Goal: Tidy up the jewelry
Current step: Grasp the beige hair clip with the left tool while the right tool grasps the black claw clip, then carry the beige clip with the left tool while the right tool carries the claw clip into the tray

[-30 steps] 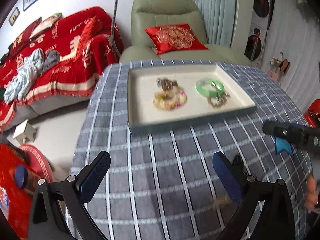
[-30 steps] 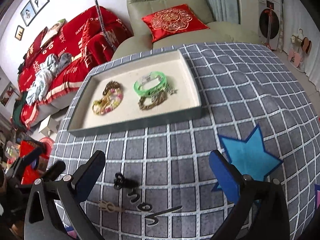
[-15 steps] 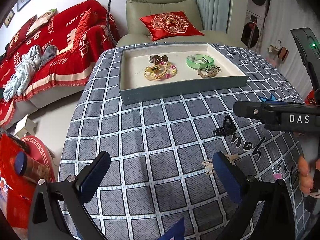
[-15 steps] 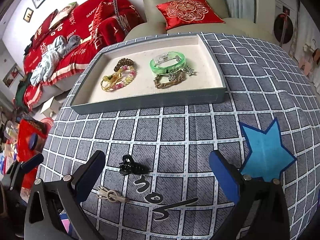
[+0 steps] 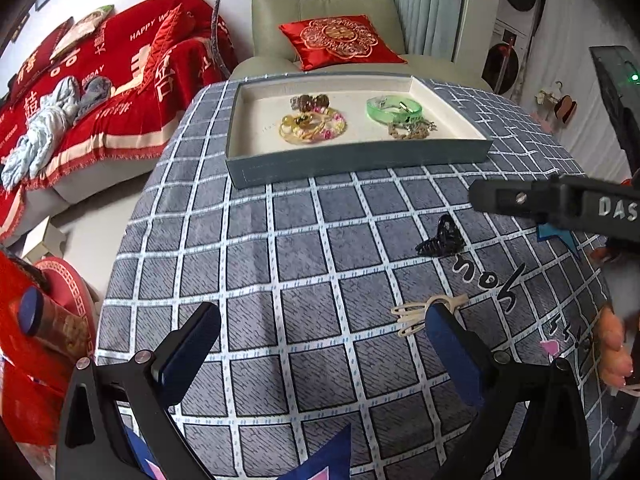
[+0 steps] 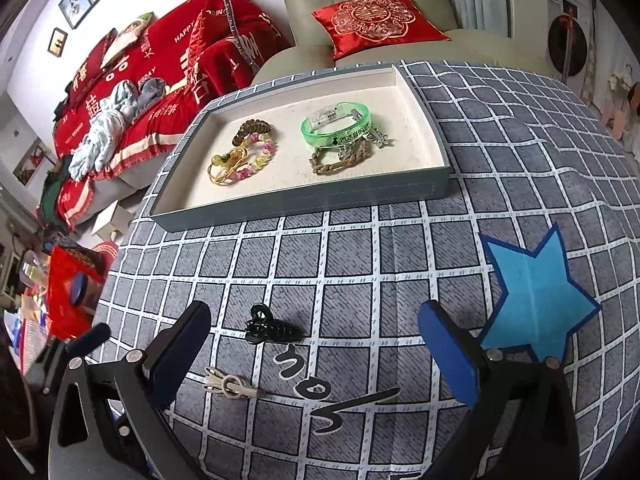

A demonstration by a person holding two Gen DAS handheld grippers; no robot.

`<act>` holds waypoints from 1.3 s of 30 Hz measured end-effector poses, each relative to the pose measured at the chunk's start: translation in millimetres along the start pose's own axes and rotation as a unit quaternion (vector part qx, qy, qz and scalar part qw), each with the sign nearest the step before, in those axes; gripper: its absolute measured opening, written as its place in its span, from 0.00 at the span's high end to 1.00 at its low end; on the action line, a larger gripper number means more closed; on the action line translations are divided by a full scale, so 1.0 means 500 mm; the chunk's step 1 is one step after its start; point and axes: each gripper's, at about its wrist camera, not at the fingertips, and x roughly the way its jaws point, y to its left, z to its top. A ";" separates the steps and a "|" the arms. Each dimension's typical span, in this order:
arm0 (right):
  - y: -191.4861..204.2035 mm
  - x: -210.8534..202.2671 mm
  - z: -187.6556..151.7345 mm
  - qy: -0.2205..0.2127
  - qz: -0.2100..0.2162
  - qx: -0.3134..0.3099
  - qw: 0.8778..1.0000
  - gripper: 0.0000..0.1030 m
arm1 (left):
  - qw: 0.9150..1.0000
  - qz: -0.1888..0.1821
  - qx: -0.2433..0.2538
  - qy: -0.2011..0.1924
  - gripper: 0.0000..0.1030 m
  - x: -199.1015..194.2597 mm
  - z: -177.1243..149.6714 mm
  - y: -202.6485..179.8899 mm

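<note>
A grey-blue tray (image 5: 360, 160) (image 6: 304, 200) with a cream lining sits at the far side of the checked tablecloth. In it lie a beaded bracelet pile (image 5: 312, 122) (image 6: 244, 152), a green bangle (image 5: 394, 109) (image 6: 336, 126) and a brown chain bracelet (image 5: 410, 130) (image 6: 340, 160). On the cloth lie a black claw hair clip (image 5: 440, 238) (image 6: 270, 326) and a beige hair clip (image 5: 424, 312) (image 6: 230, 384). My left gripper (image 5: 324, 352) is open, the beige clip just by its right finger. My right gripper (image 6: 316, 352) is open above the cloth, the black clip between its fingers' line.
A blue star patch (image 6: 536, 300) lies on the cloth at the right. The right gripper's body (image 5: 560, 204) crosses the left wrist view, with a hand (image 5: 612, 344) below it. A green armchair (image 5: 332, 20) and a red sofa (image 5: 100, 92) stand behind the table.
Both grippers have drawn back from the tray toward the near side of the table, so the two hair clips now lie close to the fingers. Both stay open.
</note>
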 end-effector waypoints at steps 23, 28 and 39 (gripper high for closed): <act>0.058 0.066 -0.011 0.054 0.000 -0.064 0.997 0.39 | 0.999 -0.041 0.024 0.027 0.00 0.035 -0.023 -0.035; 0.071 0.077 -0.016 0.057 -0.005 -0.073 0.996 0.64 | 0.997 -0.051 0.045 0.021 0.00 0.033 -0.021 -0.046; 0.041 0.051 -0.017 0.044 -0.004 -0.050 0.998 0.80 | 0.987 -0.077 0.140 0.023 0.07 0.054 -0.008 -0.106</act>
